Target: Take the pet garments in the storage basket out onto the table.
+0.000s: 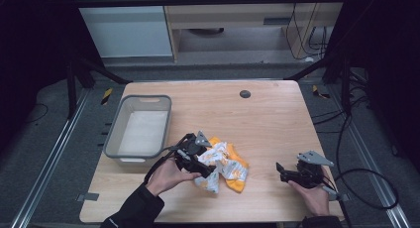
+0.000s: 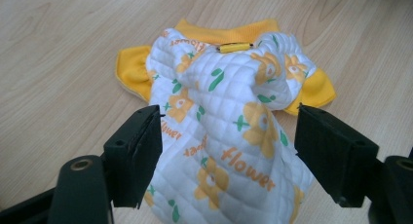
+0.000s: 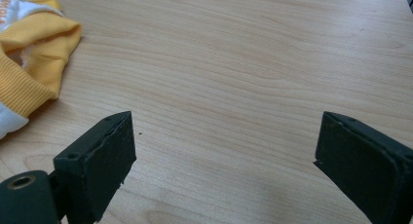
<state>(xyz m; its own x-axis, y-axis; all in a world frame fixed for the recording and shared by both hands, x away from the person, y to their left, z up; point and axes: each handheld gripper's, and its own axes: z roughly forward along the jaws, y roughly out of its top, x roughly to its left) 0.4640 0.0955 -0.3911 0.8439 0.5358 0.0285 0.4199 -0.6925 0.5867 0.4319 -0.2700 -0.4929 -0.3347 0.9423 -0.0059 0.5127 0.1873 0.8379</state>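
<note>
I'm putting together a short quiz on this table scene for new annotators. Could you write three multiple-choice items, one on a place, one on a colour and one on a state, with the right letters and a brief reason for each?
1. Where does the grey bin stand on the table?
A. at the left side
B. at the right edge
C. on top of the garment

2. What colour is the trim of the quilted white garment?
A. blue
B. yellow
C. red

3. How do the jaws of the right gripper stand?
A. shut on the garment
B. shut on the bin
C. open over bare wood

Answers: 1 A, the high view shows the bin left of the garment. 2 B, yellow cuffs and collar show in the left gripper view. 3 C, the right gripper view shows a wide gap with wood between the jaws.
</note>
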